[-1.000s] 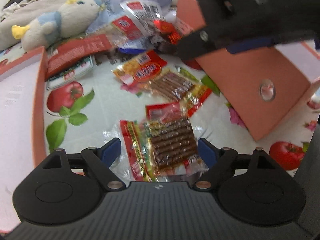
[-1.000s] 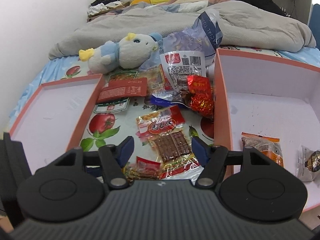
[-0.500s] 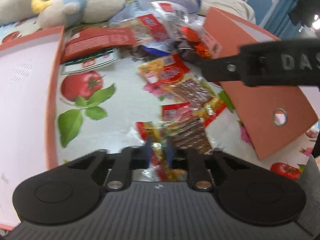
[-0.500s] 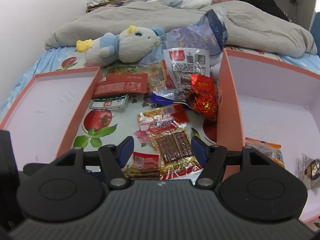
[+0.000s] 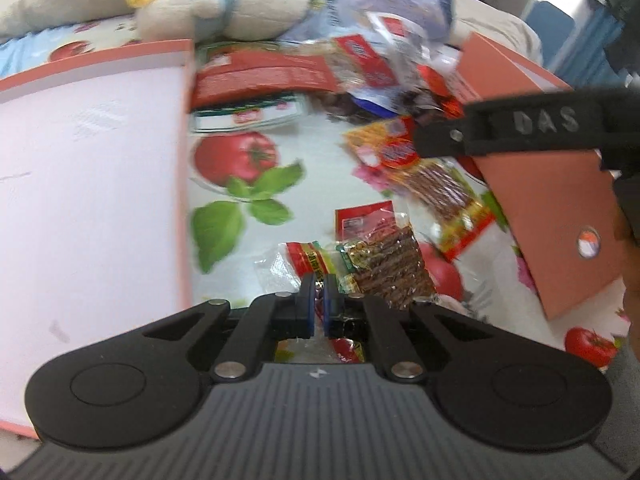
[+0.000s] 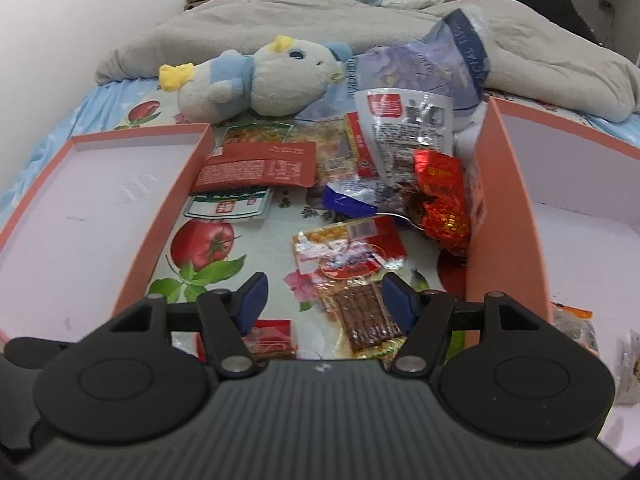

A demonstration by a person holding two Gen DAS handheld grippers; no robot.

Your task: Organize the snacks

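My left gripper (image 5: 319,300) pinches the clear edge of a snack pack (image 5: 360,268) on the sheet, beside the left box (image 5: 186,184). Light, crinkly, slippery film: grip the seam. My right gripper (image 6: 322,296) hangs open.

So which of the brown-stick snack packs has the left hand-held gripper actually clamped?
The nearer brown-stick pack, pinched by its clear edge in the shut left hand-held gripper. The other brown-stick pack lies farther off beside the orange box, untouched.
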